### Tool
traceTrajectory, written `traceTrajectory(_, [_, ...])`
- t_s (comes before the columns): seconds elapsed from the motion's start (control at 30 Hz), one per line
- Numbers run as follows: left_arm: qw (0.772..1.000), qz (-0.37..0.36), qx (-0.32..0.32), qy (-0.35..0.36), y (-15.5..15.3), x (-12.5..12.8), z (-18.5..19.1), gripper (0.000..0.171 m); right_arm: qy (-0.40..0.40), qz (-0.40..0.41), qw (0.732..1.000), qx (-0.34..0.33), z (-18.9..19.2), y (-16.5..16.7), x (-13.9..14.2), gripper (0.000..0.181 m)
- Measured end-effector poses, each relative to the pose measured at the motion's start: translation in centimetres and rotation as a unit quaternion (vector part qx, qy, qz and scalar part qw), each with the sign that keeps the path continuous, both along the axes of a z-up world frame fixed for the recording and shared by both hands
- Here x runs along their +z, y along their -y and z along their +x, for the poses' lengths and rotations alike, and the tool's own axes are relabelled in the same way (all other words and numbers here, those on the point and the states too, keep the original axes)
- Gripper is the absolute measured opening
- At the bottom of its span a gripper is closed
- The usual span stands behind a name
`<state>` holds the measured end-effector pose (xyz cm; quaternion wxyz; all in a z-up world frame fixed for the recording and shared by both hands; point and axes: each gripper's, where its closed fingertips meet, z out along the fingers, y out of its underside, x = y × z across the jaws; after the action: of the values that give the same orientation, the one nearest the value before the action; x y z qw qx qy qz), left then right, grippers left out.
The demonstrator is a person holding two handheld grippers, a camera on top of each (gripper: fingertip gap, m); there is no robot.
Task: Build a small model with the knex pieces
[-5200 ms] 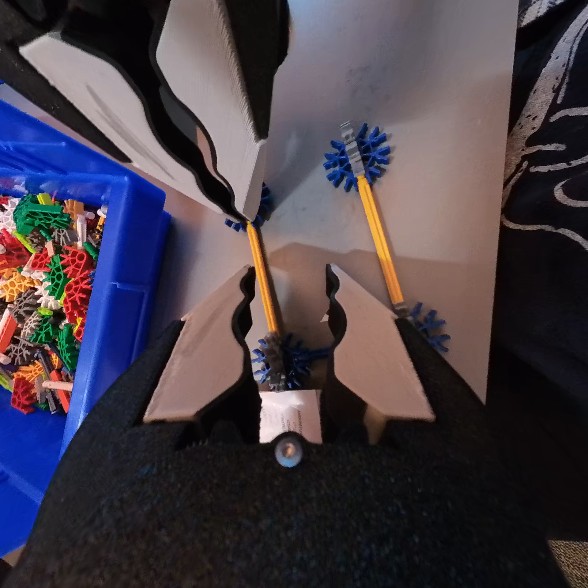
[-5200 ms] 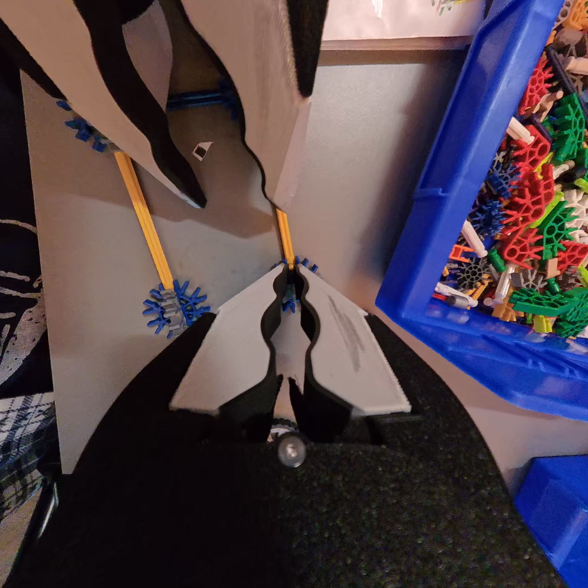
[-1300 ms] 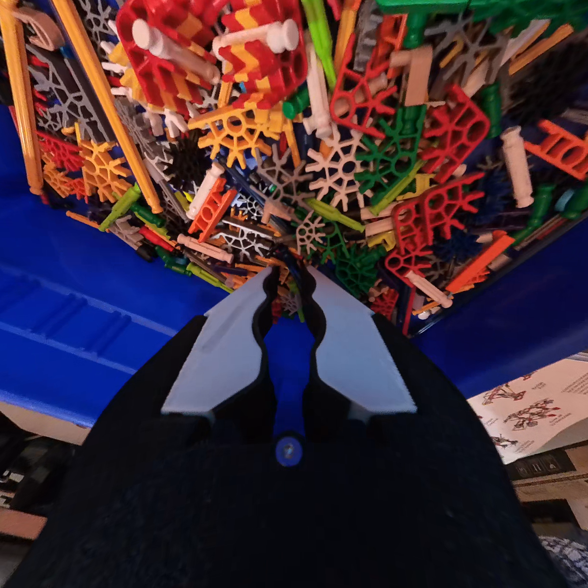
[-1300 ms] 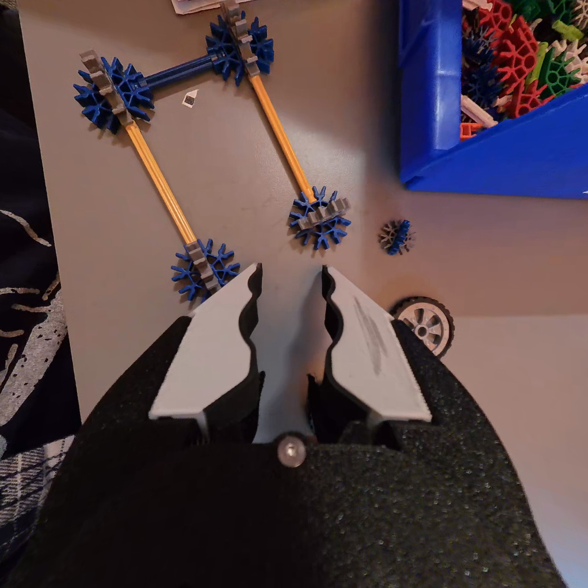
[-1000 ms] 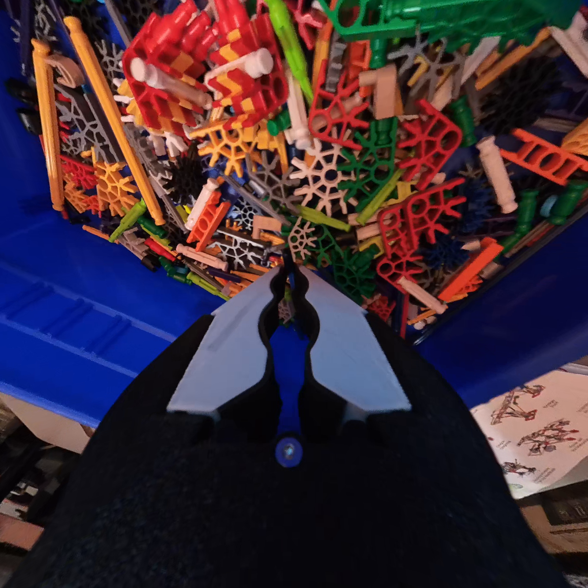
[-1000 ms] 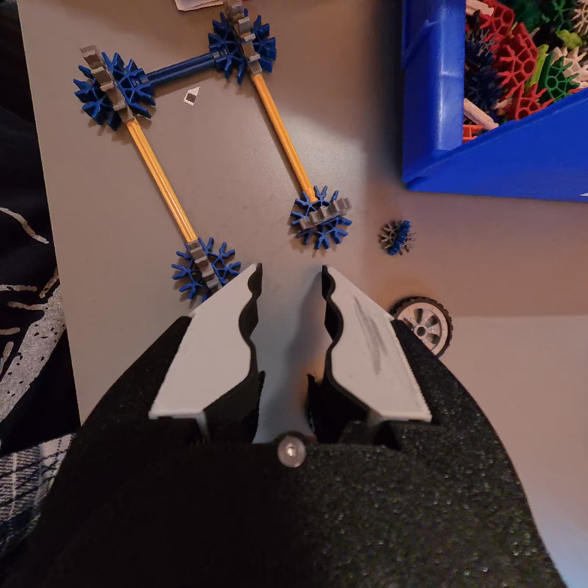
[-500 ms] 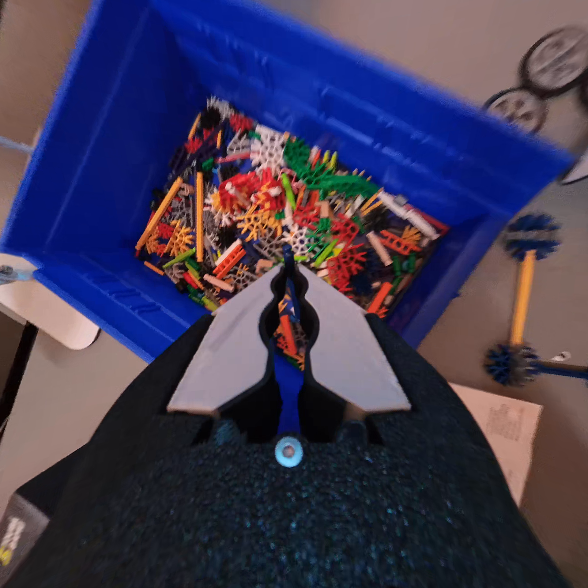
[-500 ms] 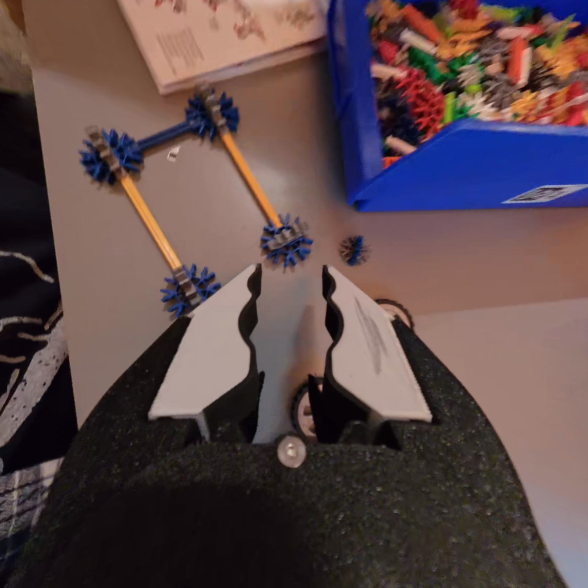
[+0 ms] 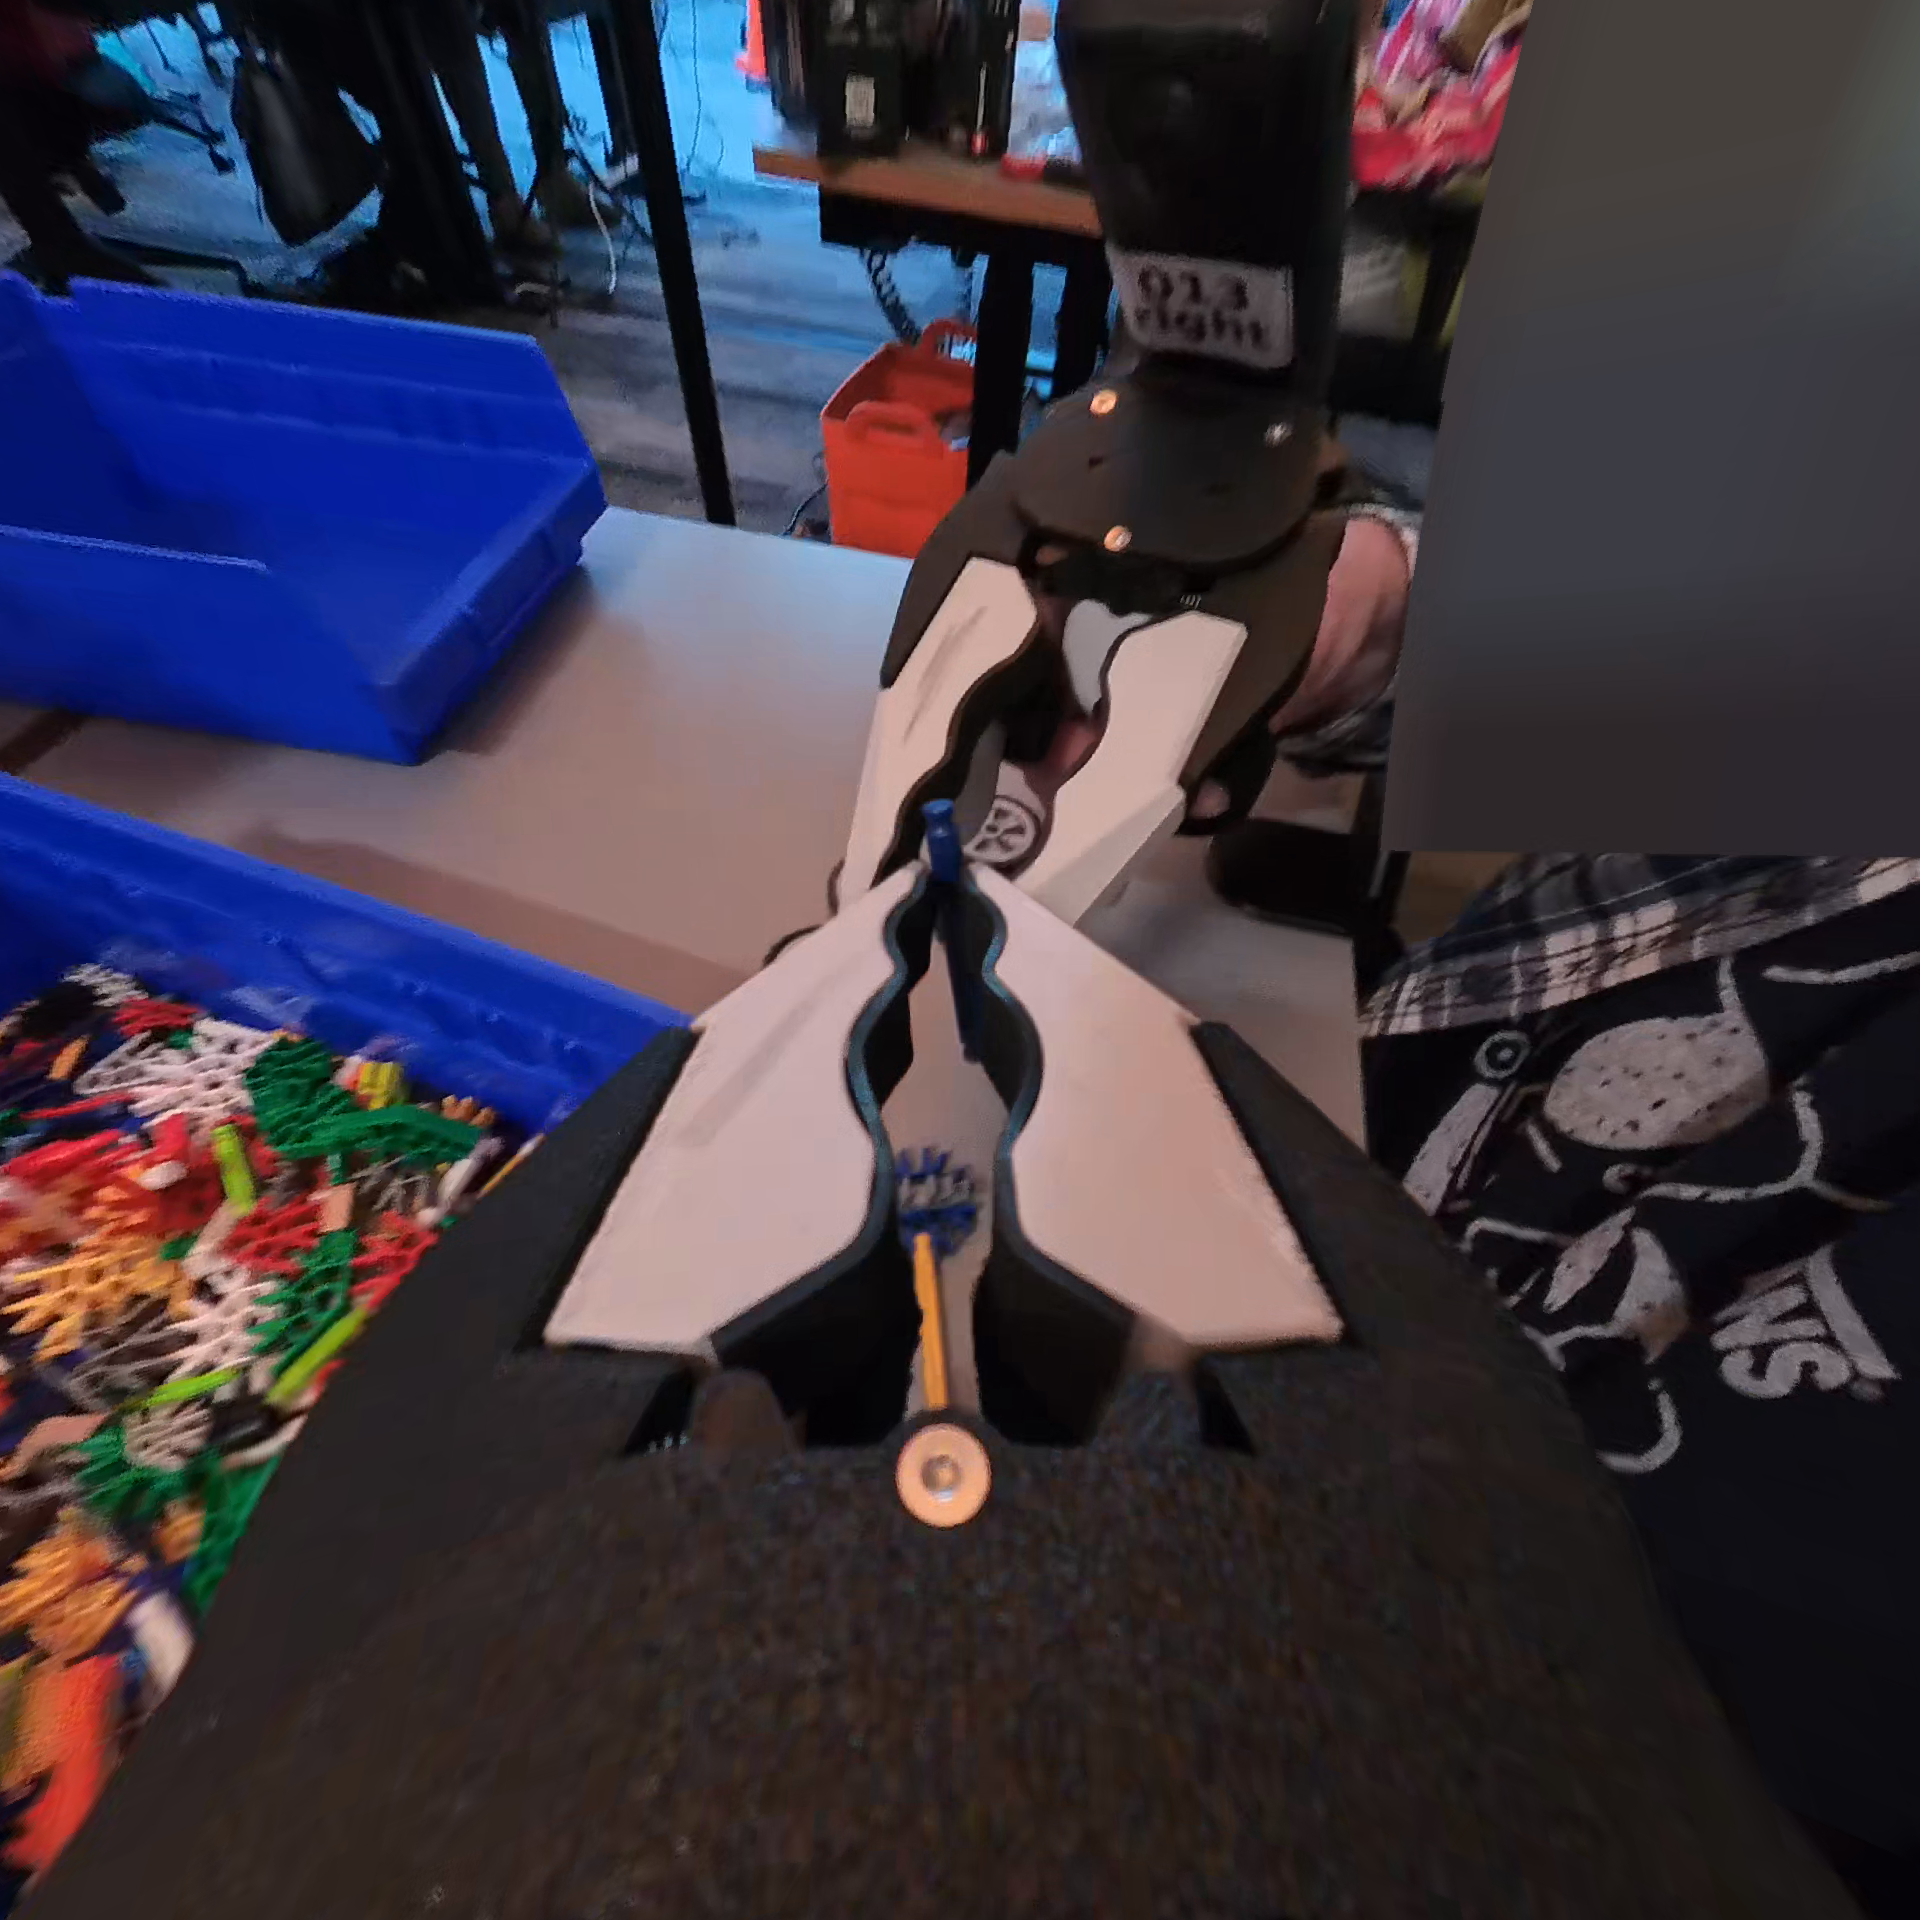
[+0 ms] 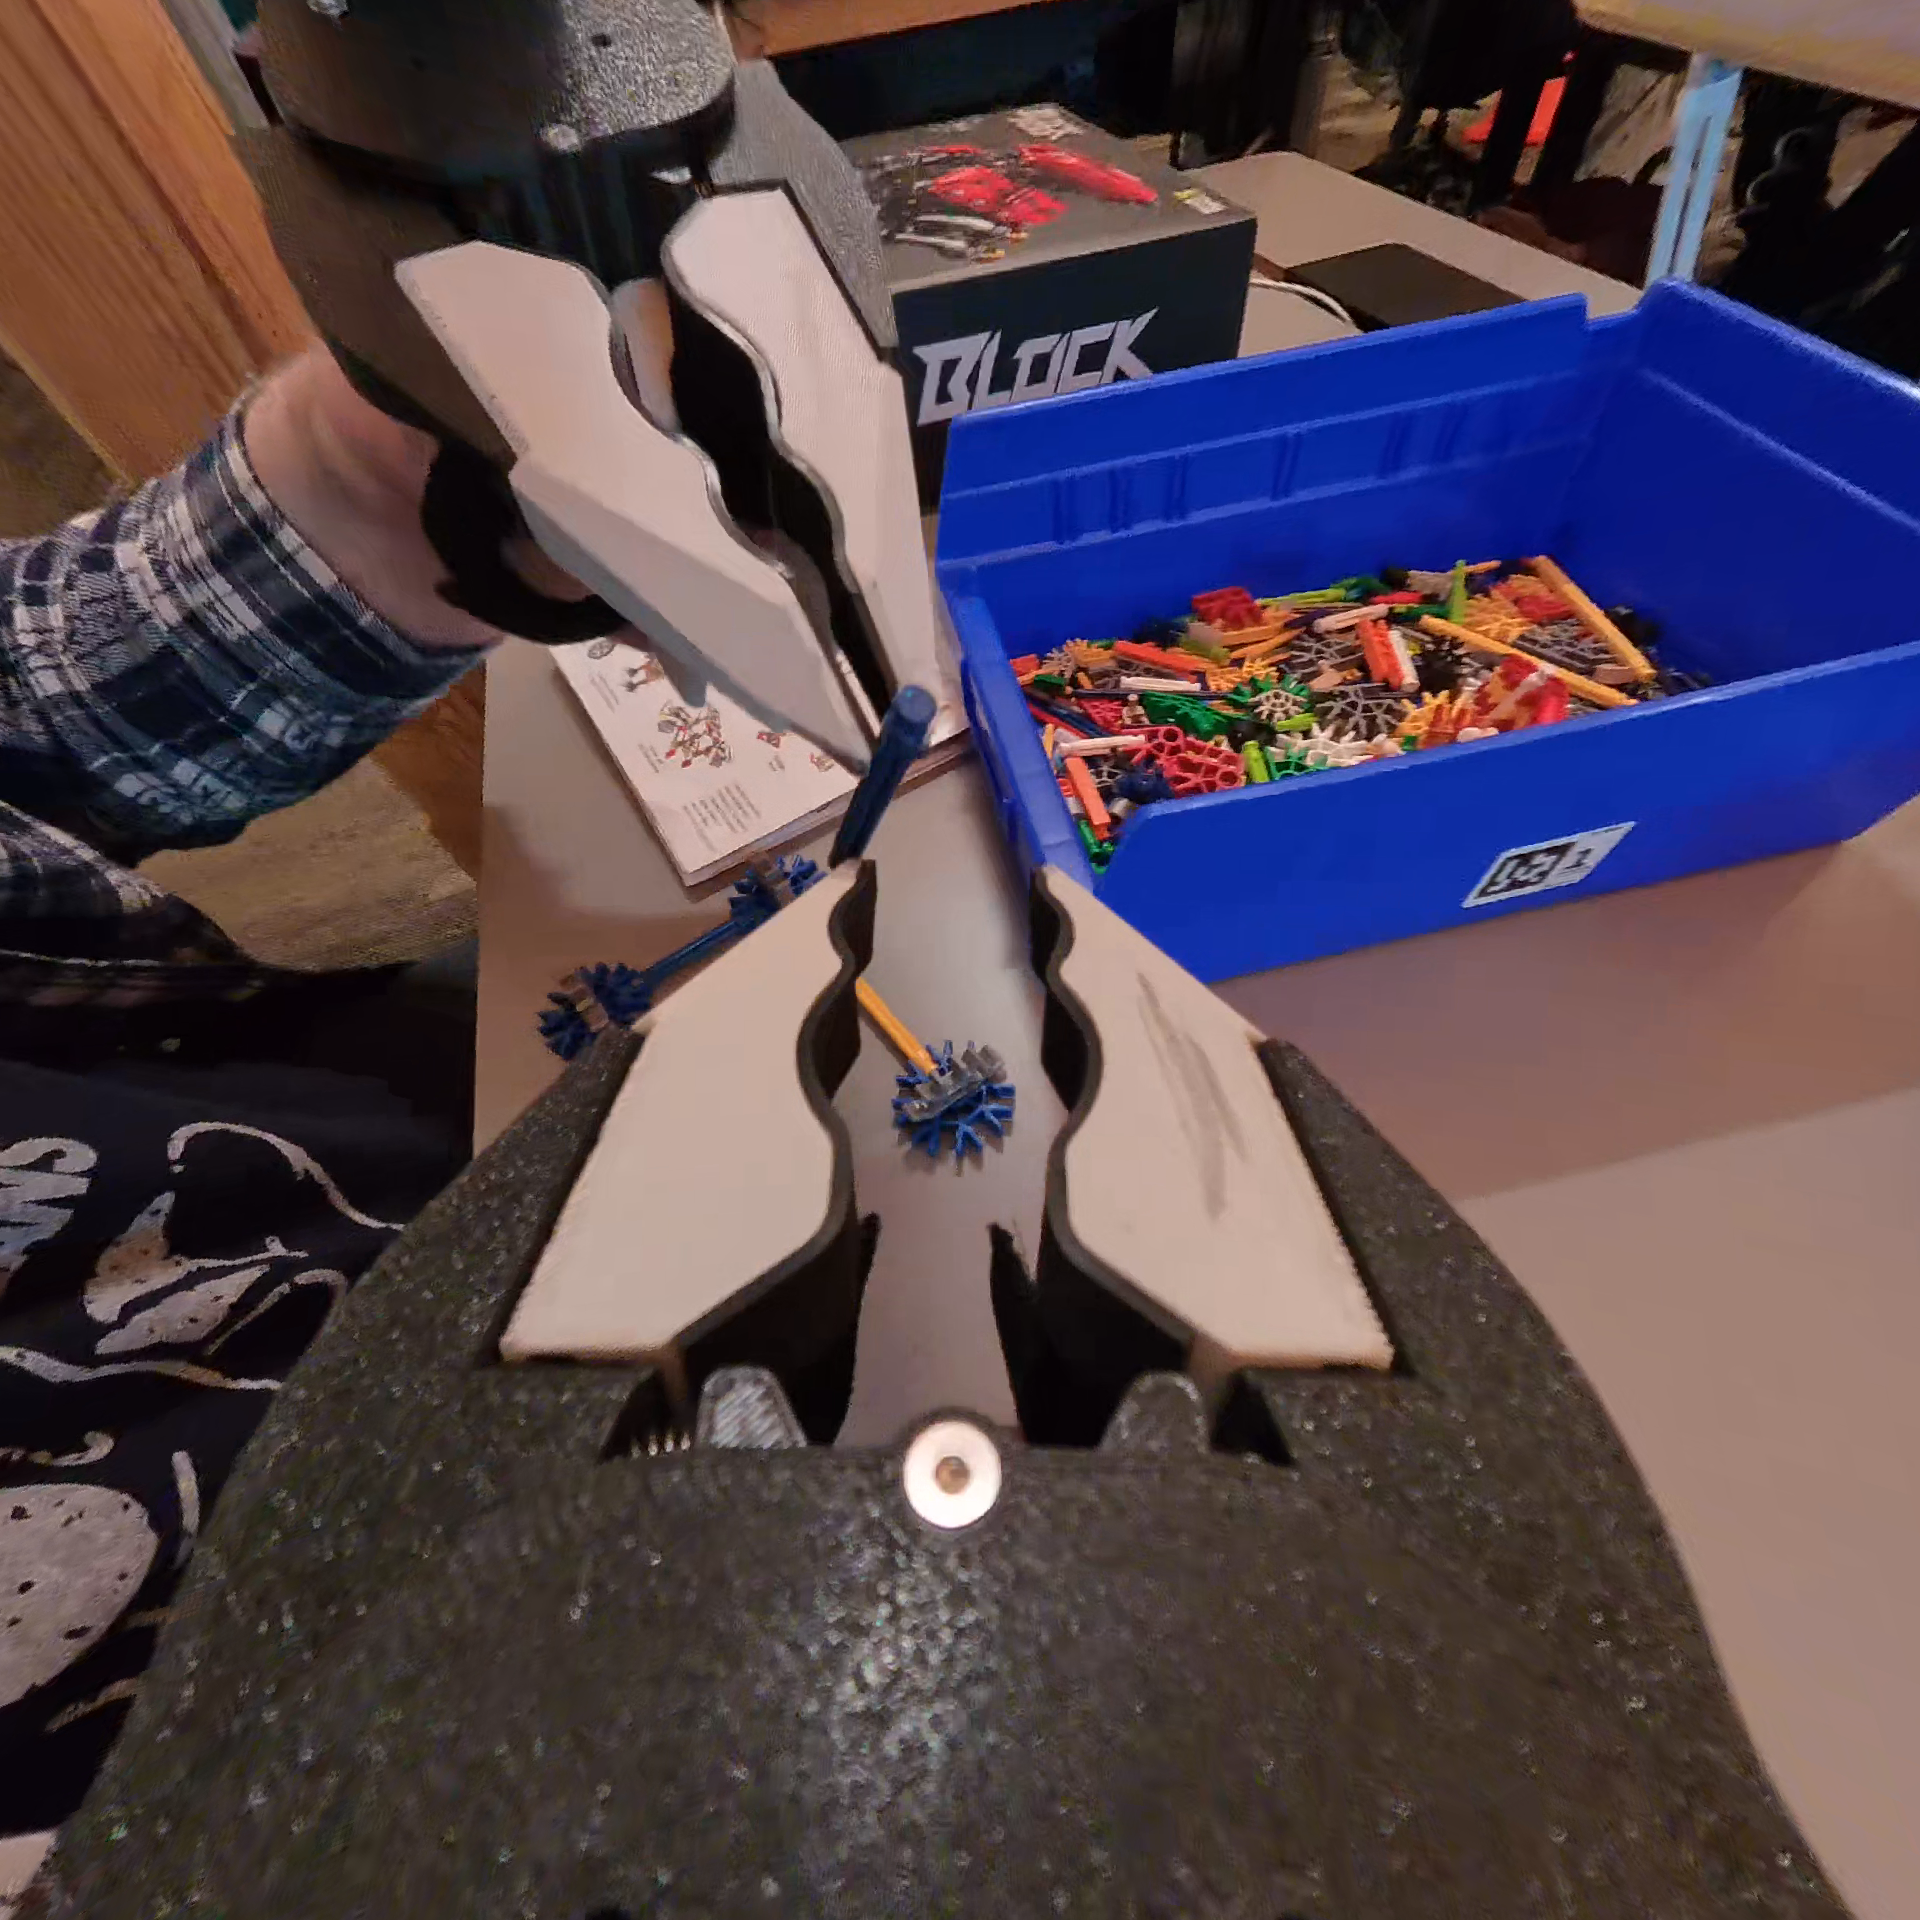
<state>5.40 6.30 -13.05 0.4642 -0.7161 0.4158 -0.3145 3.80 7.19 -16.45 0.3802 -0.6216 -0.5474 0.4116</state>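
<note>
Closest in the left wrist view, the left gripper point(image 9: 945, 883) has its fingers clamped on a short blue rod point(image 9: 948, 914), which pokes up past the tips at frame centre. Through the gap below you can see a blue connector point(image 9: 935, 1195) on a yellow rod point(image 9: 930, 1340) lying on the grey surface point(image 9: 665, 727).

In the right wrist view the right gripper point(image 10: 951, 894) has its fingers apart and empty, hovering over that same connector at lower centre. The blue rod hangs just above the left fingertip.

Further back, the blue bin point(image 10: 1351, 862) of mixed pieces sits at the right, with an instruction booklet point(image 10: 717, 769) left of it.

I'd keep that rod pinched near its middle so it doesn't swivel.
</note>
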Motion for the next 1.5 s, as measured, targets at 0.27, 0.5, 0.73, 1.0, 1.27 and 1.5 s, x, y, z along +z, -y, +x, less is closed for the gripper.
traceTrajectory(0.27, [0.995, -0.013, 0.006, 0.098, 0.3, 0.4, 0.2, 0.002, -0.006, -0.026, 0.999, 0.025, -0.2, 1.0, -0.1, 0.025])
traceTrajectory(0.5, [0.988, -0.01, 0.025, 0.152, -0.5, 0.7, -0.2, 0.002, -0.027, -0.062, 0.997, 0.033, -0.2, 1.2, 0.4, 0.024])
traceTrajectory(0.73, [0.986, -0.017, 0.021, 0.167, -0.4, -0.2, 0.6, 0.003, -0.044, -0.075, 0.996, 0.037, -0.3, 1.3, 0.8, 0.006])
traceTrajectory(1.0, [0.99, -0.031, 0.015, 0.138, 0.5, -1.7, 0.2, 0.002, -0.002, -0.072, 0.996, 0.046, -0.2, 1.7, -0.7, 0.004])
traceTrajectory(1.27, [0.998, -0.032, 0.027, -0.039, 2.0, -7.3, -1.2, 0.017, 0.115, -0.086, 0.987, 0.074, 1.0, 2.9, -5.2, 0.004])
traceTrajectory(1.5, [0.993, -0.032, 0.018, -0.113, 3.0, -10.5, -1.3, 0.031, 0.184, -0.113, 0.972, 0.094, 1.7, 4.2, -8.3, 0.004])
